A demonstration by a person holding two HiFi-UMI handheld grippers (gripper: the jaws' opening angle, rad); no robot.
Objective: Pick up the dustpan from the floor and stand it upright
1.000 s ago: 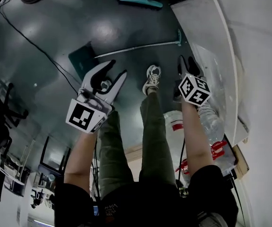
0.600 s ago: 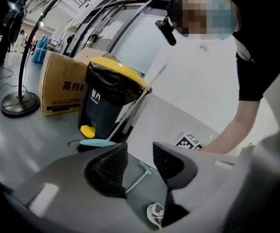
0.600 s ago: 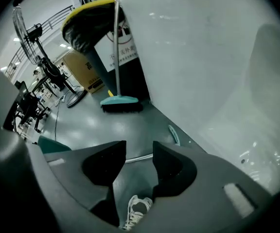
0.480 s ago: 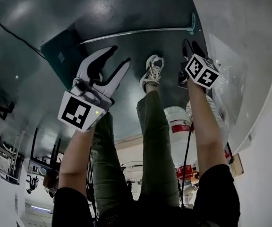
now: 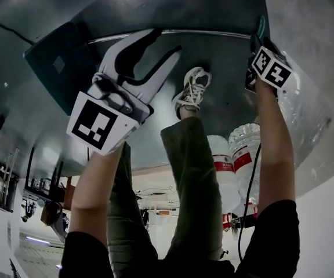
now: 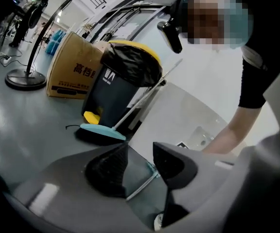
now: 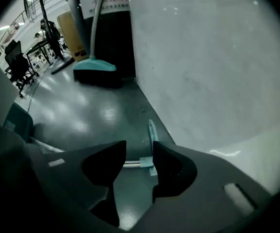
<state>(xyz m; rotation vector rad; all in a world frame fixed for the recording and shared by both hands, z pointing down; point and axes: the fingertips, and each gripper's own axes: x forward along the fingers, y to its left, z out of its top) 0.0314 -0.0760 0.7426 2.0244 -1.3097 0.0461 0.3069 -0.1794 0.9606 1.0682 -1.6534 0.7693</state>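
Dustpan (image 5: pixel 51 68), one, on floor (image 5: pixel 213 10); left tool (image 5: pixel 167 41), right tool (image 7: pixel 139 147), both agape.

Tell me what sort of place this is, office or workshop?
Probably an indoor lab or workshop area rather than a home: a glossy grey floor, a cardboard box beside a lined bin with a yellow lid, and an office chair at the far side.

Glossy dark floor (image 5: pixel 126 4) is carrying the dustpan (image 5: pixel 54 68), lying flat. Black bin (image 6: pixel 123 89), cardboard box (image 6: pixel 74 69), broom head (image 6: pixel 101 130) and fan base (image 6: pixel 26 77) are sitting on it too.
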